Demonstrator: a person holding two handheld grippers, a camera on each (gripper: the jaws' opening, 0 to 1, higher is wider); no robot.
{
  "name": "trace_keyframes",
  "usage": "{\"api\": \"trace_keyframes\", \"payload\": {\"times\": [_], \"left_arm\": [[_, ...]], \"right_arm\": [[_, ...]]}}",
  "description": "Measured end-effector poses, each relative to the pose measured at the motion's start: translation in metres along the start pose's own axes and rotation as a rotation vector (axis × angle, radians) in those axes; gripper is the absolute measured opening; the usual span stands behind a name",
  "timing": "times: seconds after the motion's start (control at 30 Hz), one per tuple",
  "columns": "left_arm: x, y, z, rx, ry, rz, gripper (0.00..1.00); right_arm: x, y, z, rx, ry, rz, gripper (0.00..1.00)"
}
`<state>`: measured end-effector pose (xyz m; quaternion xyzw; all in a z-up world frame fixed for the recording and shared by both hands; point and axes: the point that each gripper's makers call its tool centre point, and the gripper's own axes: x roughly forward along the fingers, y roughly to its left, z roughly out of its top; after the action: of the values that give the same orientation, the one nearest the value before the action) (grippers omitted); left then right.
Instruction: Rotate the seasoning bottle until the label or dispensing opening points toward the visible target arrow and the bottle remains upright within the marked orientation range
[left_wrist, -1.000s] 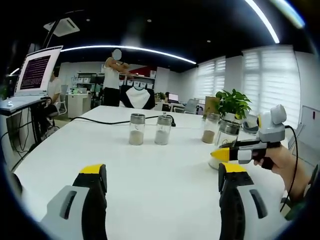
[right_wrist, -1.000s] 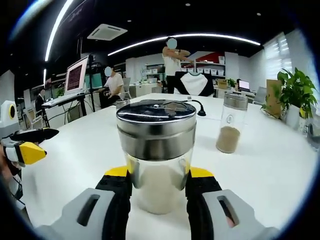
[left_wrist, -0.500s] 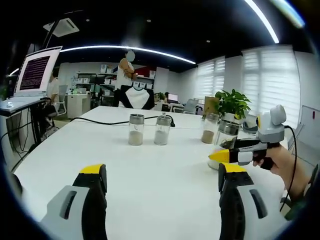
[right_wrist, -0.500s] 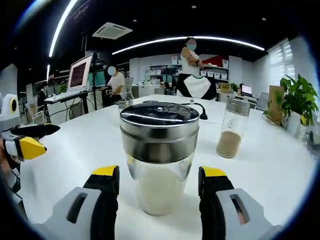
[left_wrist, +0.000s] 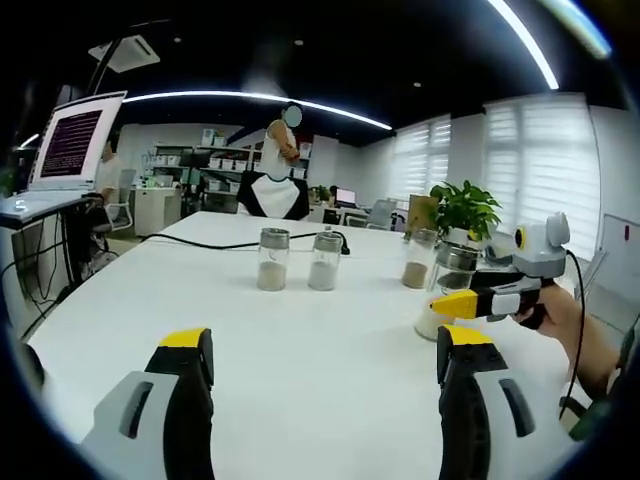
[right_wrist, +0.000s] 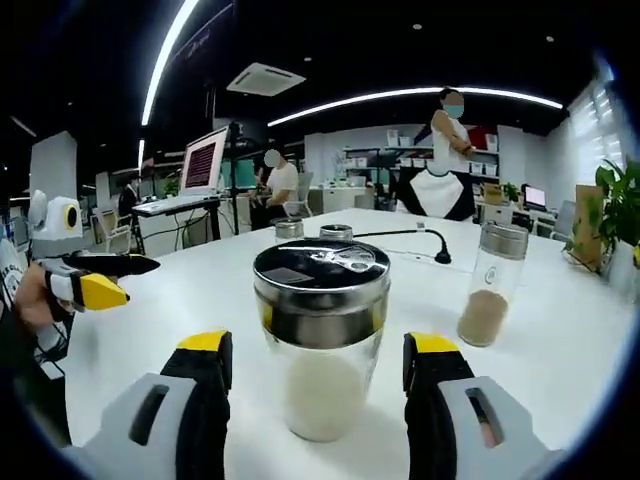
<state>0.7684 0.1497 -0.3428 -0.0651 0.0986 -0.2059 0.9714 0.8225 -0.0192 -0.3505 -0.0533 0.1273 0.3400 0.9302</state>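
Office counter (right_wrist: 560, 360), white: seasoning bottle (right_wrist: 320, 345) stands upright at centre frame, unclamped between the released right claw (right_wrist: 318, 365), likely for regrasping; left claw (left_wrist: 325, 360) likewise released.

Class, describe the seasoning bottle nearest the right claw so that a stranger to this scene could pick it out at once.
Start at the long white table and find the yellow-tipped right claw. Standing upright between its open jaws, untouched, is a clear glass seasoning bottle with a wide steel lid, holding white powder. Its neighbour, the slimmer glass bottle of tan powder, stands farther back on the right.
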Motion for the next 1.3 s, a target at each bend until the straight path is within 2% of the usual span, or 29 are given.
{"api": "trace_keyframes", "payload": {"times": [0.03, 0.2, 0.33, 0.43, 0.57, 0.67, 0.77, 0.87, 1.07, 1.23, 1.3], "left_arm": [[0.000, 0.000, 0.000, 0.000, -0.001, 0.001, 0.98], [-0.001, 0.002, 0.002, 0.005, -0.005, 0.005, 0.98], [-0.002, 0.002, 0.003, 0.003, -0.008, 0.008, 0.98], [-0.002, 0.002, 0.002, 0.000, -0.008, 0.009, 0.98], [-0.003, 0.001, 0.002, 0.003, -0.004, 0.008, 0.98], [-0.002, -0.001, 0.001, -0.004, -0.003, 0.001, 0.98], [-0.002, -0.001, 0.001, -0.002, -0.003, 0.002, 0.98], [-0.002, -0.001, 0.001, -0.006, -0.002, 0.006, 0.98], [0.002, 0.000, 0.000, -0.007, 0.004, 0.013, 0.98], [0.003, -0.003, 0.004, -0.003, -0.005, 0.005, 0.98], [0.003, -0.004, 0.004, -0.003, -0.006, 0.002, 0.98]], "right_arm": [[0.001, 0.000, 0.000, 0.001, -0.005, 0.007, 0.71], [0.003, 0.007, -0.001, 0.054, -0.028, 0.128, 0.72], [0.001, 0.001, 0.000, 0.026, -0.044, 0.176, 0.71], [0.000, -0.002, -0.002, 0.011, -0.012, 0.190, 0.70], [0.000, 0.003, -0.001, -0.017, -0.035, 0.275, 0.69], [0.002, 0.004, -0.006, 0.008, -0.032, 0.316, 0.67], [0.003, 0.004, -0.006, 0.014, -0.045, 0.339, 0.66], [0.004, 0.008, -0.003, -0.025, -0.053, 0.362, 0.65], [0.006, 0.015, 0.002, -0.008, -0.083, 0.404, 0.61], [0.008, 0.013, -0.004, -0.005, -0.061, 0.405, 0.54], [0.006, 0.018, -0.004, -0.015, -0.072, 0.433, 0.46]]}}
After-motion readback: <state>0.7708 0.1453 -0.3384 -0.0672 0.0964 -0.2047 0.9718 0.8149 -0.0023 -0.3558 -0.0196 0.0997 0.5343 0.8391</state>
